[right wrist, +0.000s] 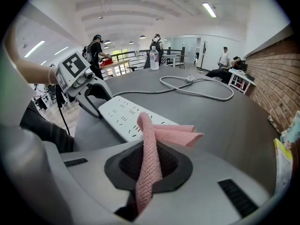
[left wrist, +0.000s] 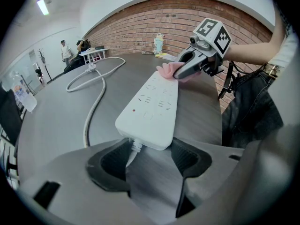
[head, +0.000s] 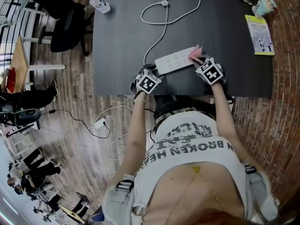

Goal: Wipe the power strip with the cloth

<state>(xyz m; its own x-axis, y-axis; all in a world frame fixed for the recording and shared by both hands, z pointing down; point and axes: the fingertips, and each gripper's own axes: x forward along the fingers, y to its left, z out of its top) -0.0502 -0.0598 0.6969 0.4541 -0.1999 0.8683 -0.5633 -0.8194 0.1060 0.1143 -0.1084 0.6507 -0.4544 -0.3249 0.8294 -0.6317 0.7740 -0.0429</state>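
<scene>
A white power strip lies on the dark table, near its front edge. My left gripper clamps the strip's cable end; in the left gripper view the strip sits between the jaws of that gripper, and its cord runs out between them. My right gripper is shut on a pink cloth. In the right gripper view the cloth rises from the gripper and folds over onto the strip's other end. The left gripper shows at the strip's far end.
The strip's white cable loops across the table's back. A water bottle lies at the back left corner. A yellow booklet and a small cup are at the right. An office chair stands left of the table.
</scene>
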